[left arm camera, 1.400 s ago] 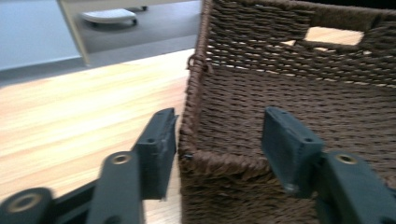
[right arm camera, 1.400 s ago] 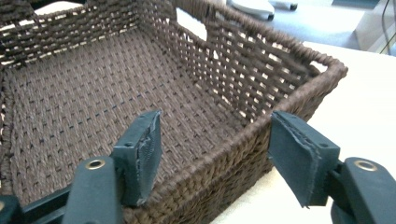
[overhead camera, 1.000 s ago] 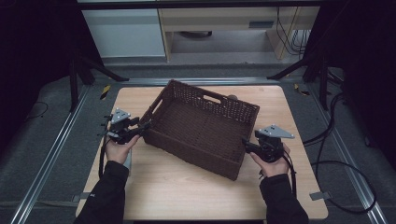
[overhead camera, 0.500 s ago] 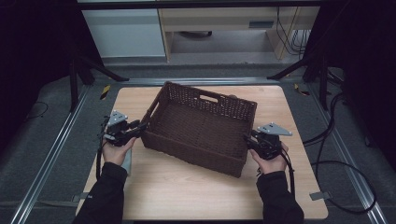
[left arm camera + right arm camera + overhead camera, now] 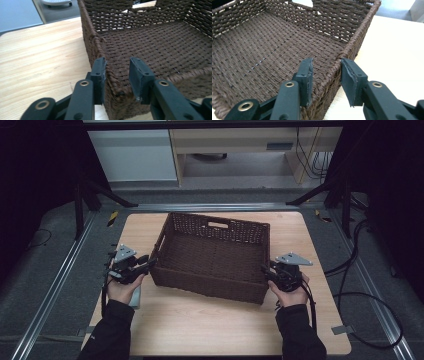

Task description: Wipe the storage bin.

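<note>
1. Brown woven wicker forms a rectangular basket (image 5: 212, 257), which is seen in the high view resting on a pale wooden table (image 5: 200, 330), slightly turned so that its long sides are not square with the table's edges.
2. A handle slot (image 5: 218, 225) is cut into the basket's far long wall, and the basket's inside is seen down to its woven floor.
3. At the basket's left short wall, near its near corner, the left gripper (image 5: 145, 266) is held in a person's left hand (image 5: 122, 287), with a dark sleeve (image 5: 107, 335) behind it.
4. In the left gripper view, the left gripper (image 5: 116, 72) is seen spread astride the basket's rim (image 5: 100, 50): one jaw stands outside the wall and touches the weave, the other stands inside the basket, apart from the wall. The wall is not pinched.
5. At the basket's right short wall, again near its near corner, the right gripper (image 5: 267, 272) is held in the person's right hand (image 5: 292, 292).
6. In the right gripper view, the right gripper (image 5: 325, 72) is likewise seen spread astride the basket's rim (image 5: 352, 47): one jaw is inside the basket, the other outside over the table, with a gap on the outer side.
7. A grey three-cornered plate (image 5: 294, 258) is carried on top of the right gripper, just beside the basket's right wall.
</note>
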`<state>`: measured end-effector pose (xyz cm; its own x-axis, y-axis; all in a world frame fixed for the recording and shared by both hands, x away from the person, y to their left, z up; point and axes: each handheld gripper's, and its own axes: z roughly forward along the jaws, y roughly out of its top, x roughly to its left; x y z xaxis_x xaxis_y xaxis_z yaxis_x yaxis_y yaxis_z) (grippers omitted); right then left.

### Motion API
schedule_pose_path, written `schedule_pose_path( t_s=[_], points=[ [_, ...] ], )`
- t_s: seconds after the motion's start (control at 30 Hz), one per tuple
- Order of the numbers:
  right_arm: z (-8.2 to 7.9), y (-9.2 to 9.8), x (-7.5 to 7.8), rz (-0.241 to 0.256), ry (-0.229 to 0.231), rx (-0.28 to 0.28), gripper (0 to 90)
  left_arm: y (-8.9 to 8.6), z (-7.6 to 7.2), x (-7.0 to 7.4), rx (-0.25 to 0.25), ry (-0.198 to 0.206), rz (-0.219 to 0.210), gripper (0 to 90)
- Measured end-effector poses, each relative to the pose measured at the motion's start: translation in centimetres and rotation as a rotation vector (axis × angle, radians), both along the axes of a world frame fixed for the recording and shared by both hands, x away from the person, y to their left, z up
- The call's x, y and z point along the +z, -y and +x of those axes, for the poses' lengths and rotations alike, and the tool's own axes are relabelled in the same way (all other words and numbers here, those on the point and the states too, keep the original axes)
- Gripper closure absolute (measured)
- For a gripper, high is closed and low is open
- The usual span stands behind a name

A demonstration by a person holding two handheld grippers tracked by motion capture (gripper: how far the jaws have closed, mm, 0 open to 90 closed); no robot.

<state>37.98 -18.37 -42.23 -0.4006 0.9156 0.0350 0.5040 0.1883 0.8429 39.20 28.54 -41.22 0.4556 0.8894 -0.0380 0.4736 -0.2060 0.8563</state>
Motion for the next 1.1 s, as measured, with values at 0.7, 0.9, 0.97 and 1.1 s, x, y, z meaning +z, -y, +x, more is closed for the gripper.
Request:
schedule_pose_path(
  t_s=[0.7, 0.9, 0.97, 1.1],
  points=[
    [-0.3, 0.9, 0.0, -0.034, 0.019, -0.021, 68.2, 0.8, -3.5, -0.6, -0.028, -0.024, 0.005, 73.2],
    [-0.4, 1.4, 0.4, -0.011, 0.029, -0.011, 63.8, 0.9, -3.3, -0.1, -0.015, -0.010, 0.019, 70.1],
    [-0.1, 1.3, 0.2, -0.027, 0.020, -0.014, 65.9, 1.0, -2.8, -0.2, -0.008, -0.014, 0.018, 68.2],
    [0.2, 1.2, -0.1, -0.028, 0.016, -0.012, 68.6, 1.0, -2.3, -0.6, -0.026, -0.038, -0.005, 70.4]
  ],
)
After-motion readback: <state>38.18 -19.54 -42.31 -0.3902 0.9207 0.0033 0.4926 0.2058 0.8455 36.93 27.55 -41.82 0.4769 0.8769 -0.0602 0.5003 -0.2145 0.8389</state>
